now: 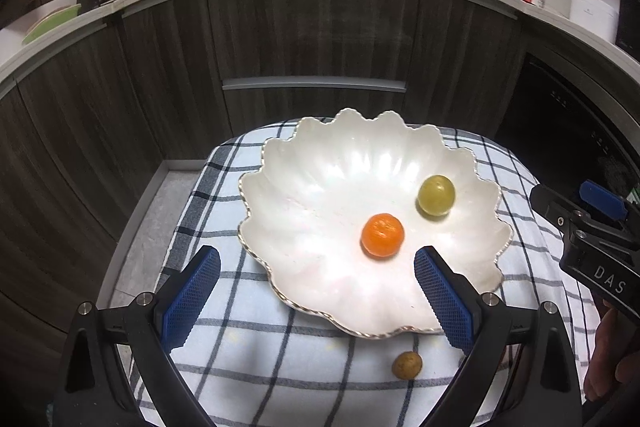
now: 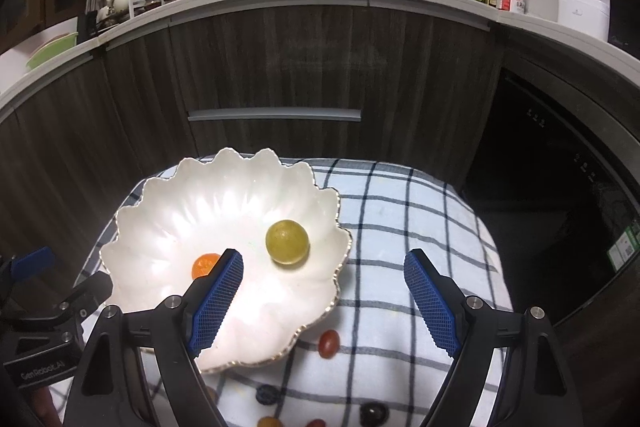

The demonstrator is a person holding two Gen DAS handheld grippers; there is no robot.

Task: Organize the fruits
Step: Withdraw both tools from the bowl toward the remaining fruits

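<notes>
**Two fruits in the shell plate**

We hold the left gripper [image 1: 316,301] and the right gripper [image 2: 323,301] wide apart and empty. The orange fruit [image 1: 382,235] and green fruit [image 1: 436,195] lie apart in the white plate [image 1: 304,195]. The red fruit [image 2: 329,343] lies on the checked cloth [image 2: 420,211], near the plate.

A white, pearly shell-shaped dish [image 1: 320,187] with a scalloped, metallic-edged rim sits on a blue-and-white checked cloth [image 1: 248,367]. Inside it lie two round fruits, apart from each other: a small orange one [image 1: 382,235] near the middle and a yellow-green one [image 1: 436,195] closer to the dish's right rim. Outside the dish, on the cloth just before its near rim, rest a small brownish oval fruit [image 1: 407,364] and a small red oval fruit [image 2: 329,343]. Nearer still lie several more small fruits, among them a dark blue one [image 2: 267,394] and a blackish one [image 2: 373,413], all loose and separate.
</notes>
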